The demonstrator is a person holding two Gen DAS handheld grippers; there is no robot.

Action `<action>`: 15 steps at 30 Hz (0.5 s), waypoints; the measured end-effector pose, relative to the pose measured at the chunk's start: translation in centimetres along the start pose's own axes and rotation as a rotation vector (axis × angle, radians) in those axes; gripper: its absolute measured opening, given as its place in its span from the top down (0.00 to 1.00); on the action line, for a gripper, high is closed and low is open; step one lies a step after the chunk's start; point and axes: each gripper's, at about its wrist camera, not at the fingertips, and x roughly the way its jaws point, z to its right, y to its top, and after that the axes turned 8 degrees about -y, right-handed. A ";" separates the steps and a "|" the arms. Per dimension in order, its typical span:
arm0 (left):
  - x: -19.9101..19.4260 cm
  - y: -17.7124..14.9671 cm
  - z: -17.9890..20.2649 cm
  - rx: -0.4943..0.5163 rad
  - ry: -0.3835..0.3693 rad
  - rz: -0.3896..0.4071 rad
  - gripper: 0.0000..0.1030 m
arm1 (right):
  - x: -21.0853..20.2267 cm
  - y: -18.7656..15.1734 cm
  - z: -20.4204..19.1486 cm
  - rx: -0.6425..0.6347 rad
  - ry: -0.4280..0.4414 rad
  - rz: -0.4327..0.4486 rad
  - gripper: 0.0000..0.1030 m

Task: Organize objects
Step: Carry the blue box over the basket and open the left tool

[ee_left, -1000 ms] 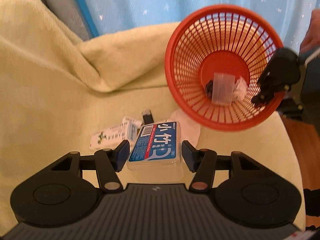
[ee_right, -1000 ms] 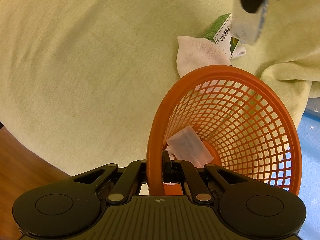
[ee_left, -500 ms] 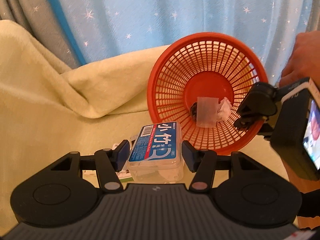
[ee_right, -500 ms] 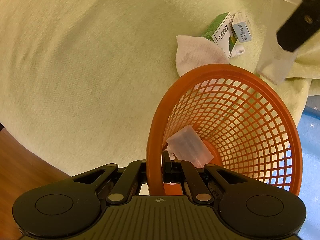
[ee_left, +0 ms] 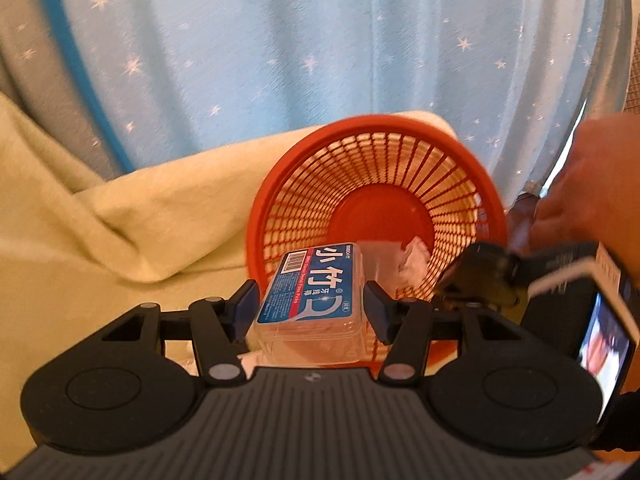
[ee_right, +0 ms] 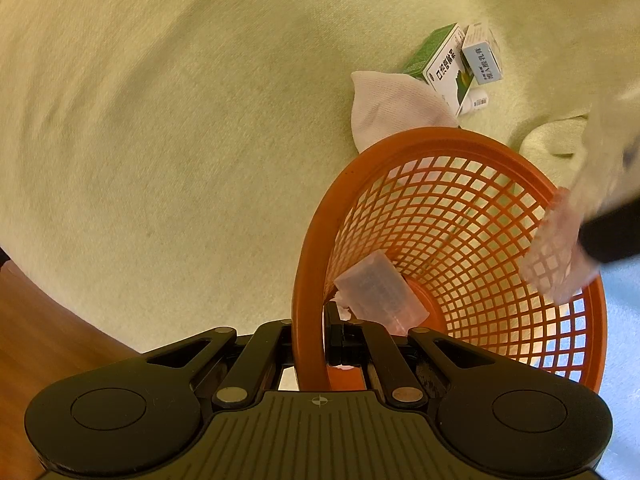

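Note:
My left gripper (ee_left: pixel 307 307) is shut on a clear plastic floss-pick box (ee_left: pixel 314 295) with a blue label, held at the mouth of the tilted orange mesh basket (ee_left: pixel 452 168). My right gripper (ee_right: pixel 325 344) is shut on the basket's rim (ee_right: pixel 306 272) and holds it tipped toward the left gripper. A small clear box (ee_right: pixel 380 292) and a crumpled white scrap (ee_left: pixel 414 262) lie inside the basket. In the right wrist view the floss-pick box (ee_right: pixel 556 252) shows blurred over the basket's far rim.
A white sock (ee_right: pixel 390 108), a green-and-white carton (ee_right: pixel 438 64) and a small grey-blue carton (ee_right: pixel 482 58) lie on the pale yellow blanket (ee_right: pixel 180 120). A blue star-patterned curtain (ee_left: pixel 320 48) hangs behind. A person's hand (ee_left: pixel 592 184) holds the right gripper.
The left gripper has lifted the floss-pick box off the blanket and carried it to the basket's opening. The right gripper still holds the basket rim, basket now lower and closer.

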 end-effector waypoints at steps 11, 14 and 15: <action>3.5 3.3 -0.1 0.010 -0.073 0.021 0.49 | 0.0 -0.1 -0.2 0.013 0.001 0.010 1.00; 3.8 4.0 -0.4 0.006 -0.064 0.035 0.48 | 0.1 -0.1 -0.1 0.018 0.003 0.014 1.00; 3.8 4.1 -0.4 0.005 -0.062 0.041 0.48 | 0.1 -0.1 -0.1 0.020 0.002 0.015 1.00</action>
